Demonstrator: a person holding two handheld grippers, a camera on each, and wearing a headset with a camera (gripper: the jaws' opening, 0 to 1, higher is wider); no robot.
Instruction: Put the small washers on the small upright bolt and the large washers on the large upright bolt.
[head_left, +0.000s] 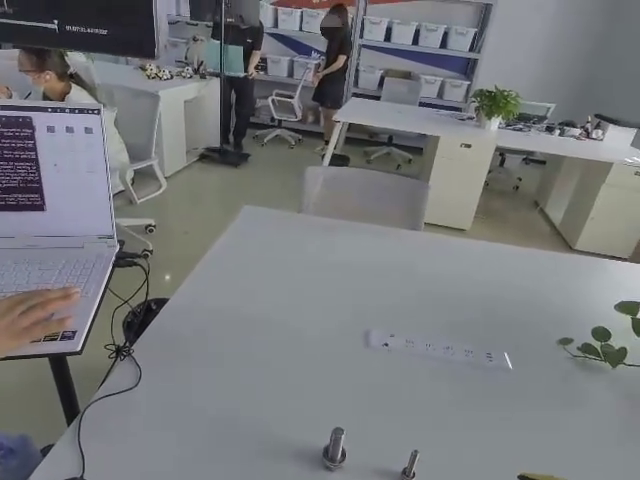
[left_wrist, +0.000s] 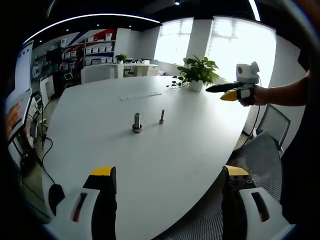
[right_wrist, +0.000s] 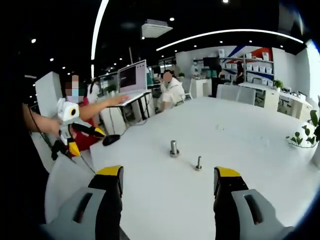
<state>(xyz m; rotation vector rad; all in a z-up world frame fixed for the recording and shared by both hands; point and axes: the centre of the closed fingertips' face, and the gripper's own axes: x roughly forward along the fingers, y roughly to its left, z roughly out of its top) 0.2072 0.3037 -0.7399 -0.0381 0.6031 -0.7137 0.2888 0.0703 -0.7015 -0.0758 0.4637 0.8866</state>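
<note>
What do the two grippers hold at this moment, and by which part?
Nothing. The left gripper and the right gripper are both open and empty.

Two upright bolts stood on the one white surface (head_left: 290, 320): one large bolt (head_left: 334, 447) and one small bolt (head_left: 409, 464). One power strip (head_left: 440, 350) lay there, with one potted plant (left_wrist: 197, 75). One laptop (head_left: 50, 220) was open. There were two tongs, the left tongs (left_wrist: 167, 172) and the right tongs (right_wrist: 167, 172), with two jaws each.

an open-plan office is shown: white desks (head_left: 430, 118), swivel chairs (head_left: 283, 105), a laptop (head_left: 50, 200) and shelves (head_left: 365, 45) lined with storage bins (head_left: 433, 35) are seen.
</note>
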